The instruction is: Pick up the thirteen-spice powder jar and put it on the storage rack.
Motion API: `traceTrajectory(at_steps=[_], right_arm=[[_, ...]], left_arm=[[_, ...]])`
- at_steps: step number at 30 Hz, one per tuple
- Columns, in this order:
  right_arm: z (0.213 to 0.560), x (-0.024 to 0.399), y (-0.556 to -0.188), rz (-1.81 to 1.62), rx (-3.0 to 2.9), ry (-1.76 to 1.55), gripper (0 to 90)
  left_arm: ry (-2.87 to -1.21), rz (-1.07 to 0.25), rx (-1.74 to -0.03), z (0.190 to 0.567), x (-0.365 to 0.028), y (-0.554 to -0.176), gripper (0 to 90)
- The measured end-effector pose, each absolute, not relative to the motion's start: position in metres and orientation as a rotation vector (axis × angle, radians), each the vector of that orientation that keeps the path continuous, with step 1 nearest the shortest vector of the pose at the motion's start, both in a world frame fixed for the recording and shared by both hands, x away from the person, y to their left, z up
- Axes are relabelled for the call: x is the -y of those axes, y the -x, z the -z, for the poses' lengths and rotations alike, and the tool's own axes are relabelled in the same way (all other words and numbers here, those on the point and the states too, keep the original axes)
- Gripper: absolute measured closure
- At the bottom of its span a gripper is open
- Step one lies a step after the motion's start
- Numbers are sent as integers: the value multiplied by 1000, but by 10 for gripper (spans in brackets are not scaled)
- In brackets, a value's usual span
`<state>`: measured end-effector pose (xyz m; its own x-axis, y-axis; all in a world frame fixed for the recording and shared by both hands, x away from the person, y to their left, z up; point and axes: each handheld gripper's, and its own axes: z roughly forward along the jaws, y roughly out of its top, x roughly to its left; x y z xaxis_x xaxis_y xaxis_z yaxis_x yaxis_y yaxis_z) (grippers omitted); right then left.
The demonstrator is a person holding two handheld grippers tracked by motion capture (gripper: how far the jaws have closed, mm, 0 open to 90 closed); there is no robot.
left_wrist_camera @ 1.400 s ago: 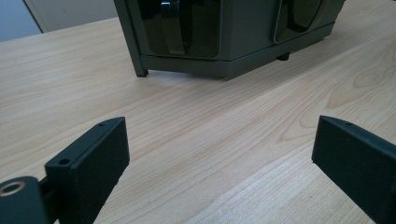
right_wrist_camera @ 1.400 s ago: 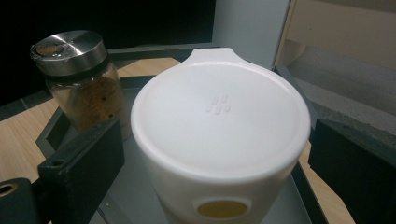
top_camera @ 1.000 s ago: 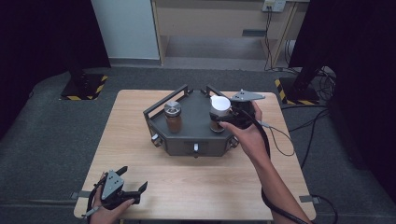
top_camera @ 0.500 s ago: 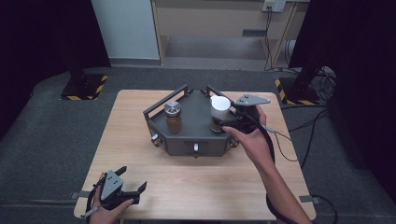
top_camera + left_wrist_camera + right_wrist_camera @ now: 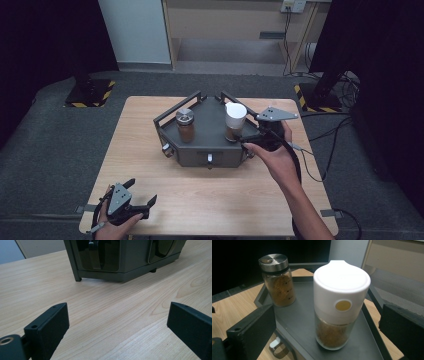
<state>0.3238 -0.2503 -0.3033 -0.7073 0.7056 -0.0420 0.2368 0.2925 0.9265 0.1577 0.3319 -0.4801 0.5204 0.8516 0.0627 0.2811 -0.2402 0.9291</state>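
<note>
Spanning most of the high view, the wooden table (image 5: 150, 125) has wide bare board along its near edge and down its left side, so both hands have room to move there. Dark floor surrounds it, with black stands and cables off the far right corner.

Set toward the far middle of the table is a dark grey rack (image 5: 210, 135), a flat-topped box with raised rails on its far edges and small fittings on its front face. It sits well clear of the left and near table edges; less board is left on its right.

At the rack's right side the right gripper (image 5: 250, 136) is held by the person's right hand (image 5: 277, 160), jaws spread wide. In the right gripper view they stand either side of the white-capped jar (image 5: 338, 305) without touching it. That jar stands upright on the rack's top near its right rail, clear glass below a tall white cap with a round yellowish spot, brown powder inside.

Well apart at the table's near left corner, the left gripper (image 5: 141, 192) rests low over bare wood, jaws spread, pinching nothing.

Left of the white-capped jar stands a smaller steel-lidded jar (image 5: 185, 125), holding orange-brown powder.
</note>
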Motion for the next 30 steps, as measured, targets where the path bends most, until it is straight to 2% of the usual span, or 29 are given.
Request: traceTrajectory(at_steps=[30], right_arm=[[339, 275, -277, -1433, -2117, -806, 14]], left_arm=[[-1774, -736, -959, 482, -332, -156, 31]])
